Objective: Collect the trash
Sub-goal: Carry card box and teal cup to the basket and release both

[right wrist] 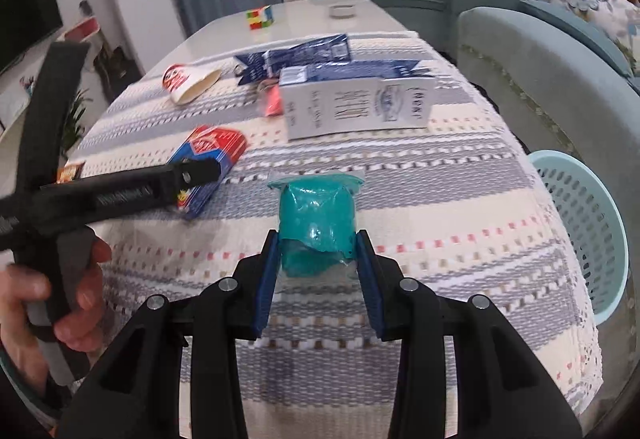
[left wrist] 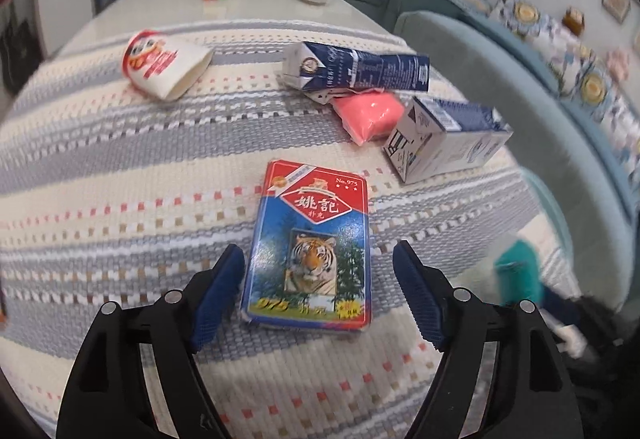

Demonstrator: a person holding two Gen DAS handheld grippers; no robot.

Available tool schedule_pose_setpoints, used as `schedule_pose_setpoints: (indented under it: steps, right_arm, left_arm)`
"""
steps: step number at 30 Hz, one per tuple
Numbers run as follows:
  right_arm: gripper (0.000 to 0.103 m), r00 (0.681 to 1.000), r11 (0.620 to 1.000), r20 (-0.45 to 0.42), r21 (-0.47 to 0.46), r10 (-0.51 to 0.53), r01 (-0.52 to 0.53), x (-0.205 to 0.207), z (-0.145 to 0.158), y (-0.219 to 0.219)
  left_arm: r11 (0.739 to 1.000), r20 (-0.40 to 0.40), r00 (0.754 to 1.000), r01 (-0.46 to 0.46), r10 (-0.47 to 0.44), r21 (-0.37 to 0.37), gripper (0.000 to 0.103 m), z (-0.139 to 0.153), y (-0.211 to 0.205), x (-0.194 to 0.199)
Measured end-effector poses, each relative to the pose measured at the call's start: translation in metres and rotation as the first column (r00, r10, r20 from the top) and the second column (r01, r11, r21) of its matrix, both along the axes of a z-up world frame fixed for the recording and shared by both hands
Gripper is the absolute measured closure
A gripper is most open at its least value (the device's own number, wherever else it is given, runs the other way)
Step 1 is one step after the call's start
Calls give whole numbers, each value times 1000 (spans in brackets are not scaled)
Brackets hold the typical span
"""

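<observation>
The right gripper (right wrist: 316, 259) is clamping the teal sand-filled bag (right wrist: 316, 215) above the striped tablecloth (right wrist: 440, 207); its slack plastic could slip before reaching the pale blue basket (right wrist: 588, 223). The left gripper (left wrist: 319, 291) is straddling the playing-card box (left wrist: 312, 243), jaws apart.

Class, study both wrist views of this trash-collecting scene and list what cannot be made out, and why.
- Basket: right wrist view, its inside is hidden by its own wall and the table edge.
- Pink packet: left wrist view, partly covered by the milk carton.
- Teal packet: left wrist view, blurred. In the right wrist view the right gripper grips it.
- Small orange item: right wrist view, mostly hidden behind the left gripper.
</observation>
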State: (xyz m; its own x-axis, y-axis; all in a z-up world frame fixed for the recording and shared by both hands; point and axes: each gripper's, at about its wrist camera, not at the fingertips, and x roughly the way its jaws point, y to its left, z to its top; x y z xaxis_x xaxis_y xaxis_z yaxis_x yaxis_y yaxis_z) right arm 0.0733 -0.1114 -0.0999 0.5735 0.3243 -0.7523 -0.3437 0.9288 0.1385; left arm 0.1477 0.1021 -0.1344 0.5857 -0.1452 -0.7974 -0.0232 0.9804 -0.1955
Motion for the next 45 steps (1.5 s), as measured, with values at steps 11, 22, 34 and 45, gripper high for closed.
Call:
schedule_pose_setpoints:
  steps: [11, 22, 34, 45]
  right_arm:
    - [68, 986, 987, 81, 70, -149, 143, 5, 28, -46]
    - [68, 908, 917, 144, 128, -393, 377, 16, 72, -167]
    - [69, 835, 829, -22, 109, -549, 548, 41, 20, -275]
    - [66, 772, 787, -215, 28, -598, 617, 68, -77, -301]
  left_arm:
    - [996, 200, 975, 90, -92, 19, 45, 57, -28, -24]
    - [951, 337, 892, 309, -301, 30, 45, 130, -142, -14]
    - [850, 176, 832, 505, -526, 150, 45, 69, -284, 35]
    - [791, 45, 805, 570, -592, 223, 43, 11, -320, 48]
